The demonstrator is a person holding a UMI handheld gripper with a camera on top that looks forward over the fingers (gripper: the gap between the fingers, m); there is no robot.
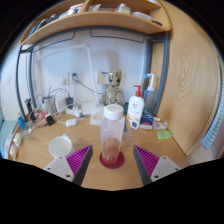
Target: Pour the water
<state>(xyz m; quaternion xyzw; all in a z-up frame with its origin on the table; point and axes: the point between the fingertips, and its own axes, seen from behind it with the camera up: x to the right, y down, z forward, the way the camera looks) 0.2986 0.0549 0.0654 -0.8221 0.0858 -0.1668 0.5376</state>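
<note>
A light wooden desk (pixel 40 150) fills the scene ahead of the claw, with a wooden shelf (pixel 95 22) high above it and a white wall behind. A tall wooden side panel (pixel 190 80) stands to the right of the claw.

The thing of the task is a tall clear plastic bottle with a red base (pixel 112 135). It is translucent, it has a wide white cap on top, and it stands upright on the desk. I cannot tell how much water is inside.

The claw (pixel 112 160) is held level and it looks straight forward over the desk. Its two fingers are spread apart, and their purple pads (pixel 80 158) face inward on both sides.

The bottle stands between the two fingers, just at their tips, with a small gap visible on each side, so the fingers do not press on it.

A small white round cup (pixel 60 146) rests on the desk just ahead of the left finger, a bit to the left. A white pump bottle with an orange label (pixel 135 106) stands beyond the right finger, further back. Smaller cluttered objects and cables lie far beyond, near the wall; they are too small to name.
</note>
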